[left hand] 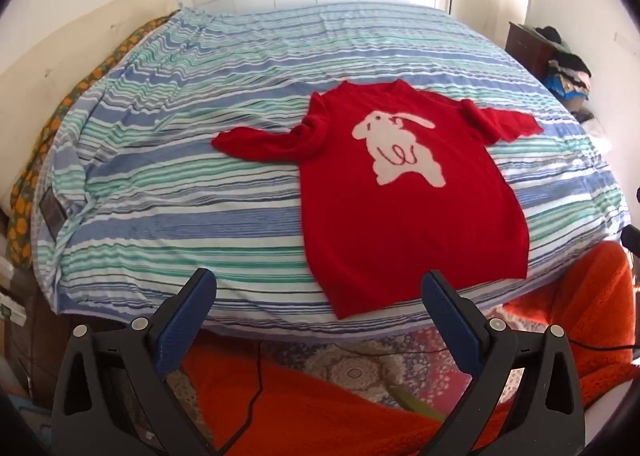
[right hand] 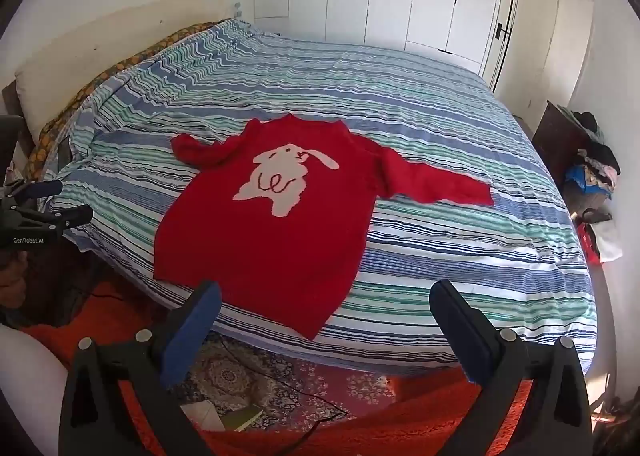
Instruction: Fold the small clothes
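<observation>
Sweater [left hand: 400, 191] flat on bed [left hand: 180, 183], face up, long axis hem-near to collar-far, sleeves spread sideways. Hem at near bed edge, ahead of both grippers. Left gripper [left hand: 320, 292] fingers apart, empty; right gripper [right hand: 325, 302] same. Hem corners about equally near; neither touching.

The sweater [left hand: 404, 207] lies flat on the bed [left hand: 168, 175], hem at the near edge, sleeves spread sideways; a rug [right hand: 280, 380] lies on the floor before the bed.
</observation>
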Tool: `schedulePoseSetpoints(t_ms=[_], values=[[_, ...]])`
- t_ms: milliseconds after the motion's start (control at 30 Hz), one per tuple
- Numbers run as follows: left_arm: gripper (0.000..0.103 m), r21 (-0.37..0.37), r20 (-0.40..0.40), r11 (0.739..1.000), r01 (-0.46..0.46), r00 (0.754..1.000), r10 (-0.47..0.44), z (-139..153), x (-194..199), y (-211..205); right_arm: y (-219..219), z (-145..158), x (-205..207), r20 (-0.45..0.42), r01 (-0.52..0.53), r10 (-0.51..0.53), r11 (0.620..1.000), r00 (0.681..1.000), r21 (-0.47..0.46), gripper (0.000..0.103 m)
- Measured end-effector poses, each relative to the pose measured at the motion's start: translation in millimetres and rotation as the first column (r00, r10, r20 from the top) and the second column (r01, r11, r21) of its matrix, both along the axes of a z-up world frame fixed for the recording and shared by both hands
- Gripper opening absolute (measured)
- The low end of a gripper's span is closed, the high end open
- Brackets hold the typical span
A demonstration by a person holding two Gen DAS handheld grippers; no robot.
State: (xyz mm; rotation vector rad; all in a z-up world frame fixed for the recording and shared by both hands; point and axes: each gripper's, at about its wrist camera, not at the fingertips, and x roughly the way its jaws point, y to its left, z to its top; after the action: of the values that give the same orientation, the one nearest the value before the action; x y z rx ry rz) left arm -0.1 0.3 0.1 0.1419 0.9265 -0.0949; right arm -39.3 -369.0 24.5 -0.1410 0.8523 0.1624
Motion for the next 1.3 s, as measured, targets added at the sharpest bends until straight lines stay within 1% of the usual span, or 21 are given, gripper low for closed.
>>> schedulePoseSetpoints(t_ms=[233, 367, 500, 633, 967, 1167, 1300], values=[[0.102, 0.002, 0.007, 1.0, 0.012, 1.0, -0.012, -6, -8, -11, 6, 3, 0, 0.002, -0.011, 0.011, 1.0, 1.0, 0.026, 0.103], [0.102, 0.002, -0.007, 1.0, 0.016, 1.0, -0.016, 0, -2, -10, 12, 3, -1, 0.0, -0.029, 0.029, 0.999, 1.0, 0.032, 0.103], [0.102, 0.009, -0.007, 1.0, 0.024, 1.0, -0.024, 1, -7, -12, 16, 4, -2, 0.003, -0.039, 0.039, 0.999, 0.999, 0.038, 0.103], [0.102, 0.031, 0.0, 0.999, 0.032, 0.999, -0.032, 1, -8, -19, 19, 5, -3, 0.009, -0.039, 0.038, 0.998, 0.999, 0.045, 0.103], [0.102, 0.038, -0.002, 0.998, 0.047, 0.999, -0.047, -1, -13, -22, 24, 2, -5, 0.007, -0.049, 0.049, 0.998, 0.999, 0.049, 0.103], [0.102, 0.034, 0.008, 0.999, 0.03, 1.0, -0.03, 0, -12, -19, 26, 2, -7, 0.011, -0.05, 0.049, 0.998, 0.999, 0.042, 0.103], [0.102, 0.035, 0.02, 0.999, 0.0, 1.0, 0.0, 2, -10, -13, 25, 2, -6, 0.019, -0.046, 0.045, 0.998, 0.999, 0.044, 0.103]])
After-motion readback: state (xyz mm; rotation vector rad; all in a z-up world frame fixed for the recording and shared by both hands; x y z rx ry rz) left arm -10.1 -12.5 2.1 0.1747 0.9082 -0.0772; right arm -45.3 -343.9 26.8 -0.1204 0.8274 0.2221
